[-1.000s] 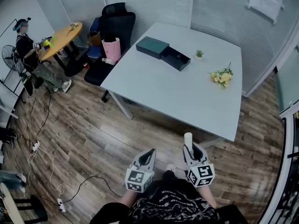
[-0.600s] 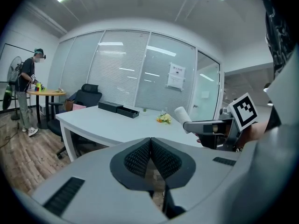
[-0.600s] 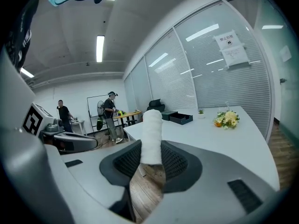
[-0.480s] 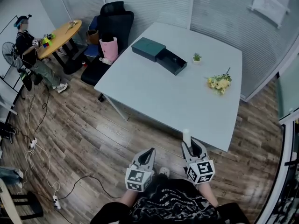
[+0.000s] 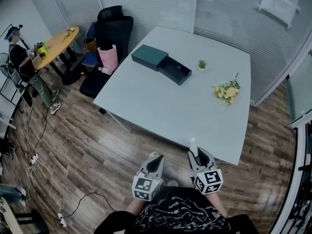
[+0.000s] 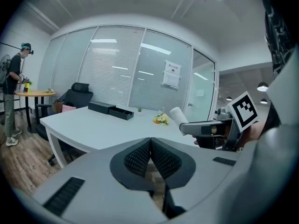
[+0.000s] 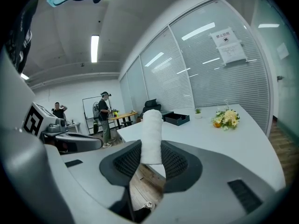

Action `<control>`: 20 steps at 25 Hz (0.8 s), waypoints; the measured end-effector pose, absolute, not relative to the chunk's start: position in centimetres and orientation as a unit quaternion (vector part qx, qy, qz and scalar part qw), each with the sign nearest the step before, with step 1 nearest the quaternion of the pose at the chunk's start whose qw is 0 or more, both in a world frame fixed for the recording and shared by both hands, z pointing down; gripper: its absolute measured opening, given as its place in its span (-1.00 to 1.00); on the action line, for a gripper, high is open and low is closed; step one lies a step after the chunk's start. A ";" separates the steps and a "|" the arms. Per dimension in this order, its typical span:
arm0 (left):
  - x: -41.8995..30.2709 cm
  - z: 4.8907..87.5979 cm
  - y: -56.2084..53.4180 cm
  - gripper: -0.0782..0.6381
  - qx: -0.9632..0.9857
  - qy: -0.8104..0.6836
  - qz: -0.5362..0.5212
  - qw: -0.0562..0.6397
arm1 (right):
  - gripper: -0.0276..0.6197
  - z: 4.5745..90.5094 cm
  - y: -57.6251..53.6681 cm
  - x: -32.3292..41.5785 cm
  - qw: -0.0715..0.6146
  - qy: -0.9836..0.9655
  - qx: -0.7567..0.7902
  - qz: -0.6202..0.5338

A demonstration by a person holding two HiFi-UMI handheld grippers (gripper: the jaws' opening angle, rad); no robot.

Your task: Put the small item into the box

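Note:
My right gripper (image 5: 197, 153) is shut on a small white rolled item (image 7: 151, 135), which stands upright between its pads and shows above the jaws (image 5: 193, 144) at the near table edge. The dark box (image 5: 174, 70) lies open on the far side of the white table (image 5: 161, 106), with its dark green lid (image 5: 149, 56) just to its left; the open box (image 7: 177, 118) shows far off in the right gripper view too. My left gripper (image 5: 155, 164) is shut and empty, held over the floor beside the right one. In the left gripper view its pads (image 6: 150, 157) meet.
A small potted plant (image 5: 202, 65) and a yellow flower bunch (image 5: 226, 91) sit on the table's right part. A black office chair (image 5: 107, 33) with a pink bag stands at the far left corner. A person (image 5: 22, 67) stands by a round wooden table (image 5: 54, 44).
The view has moved forward: the table now lies closer beneath me, and both grippers sit nearer its front edge. The right gripper still holds the white roll.

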State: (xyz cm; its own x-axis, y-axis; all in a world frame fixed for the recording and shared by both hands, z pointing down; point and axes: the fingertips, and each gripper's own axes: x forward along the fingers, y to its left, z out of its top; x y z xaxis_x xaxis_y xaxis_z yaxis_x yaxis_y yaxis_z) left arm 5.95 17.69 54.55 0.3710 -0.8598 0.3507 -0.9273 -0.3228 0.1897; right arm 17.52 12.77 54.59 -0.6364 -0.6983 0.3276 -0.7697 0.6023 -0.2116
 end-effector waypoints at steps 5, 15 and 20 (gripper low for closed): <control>3.8 54.5 12.9 -0.73 0.816 -0.543 0.090 0.174 | -0.50 54.6 8.9 16.0 0.108 -0.883 0.428 0.162; -0.6 54.3 2.6 -0.73 0.845 -0.501 0.095 0.164 | -0.49 55.0 0.9 11.4 0.112 -0.863 0.462 0.171; -3.0 53.7 -0.9 -0.73 0.858 -0.480 0.100 0.152 | -0.49 55.0 -2.0 8.9 0.114 -0.854 0.477 0.172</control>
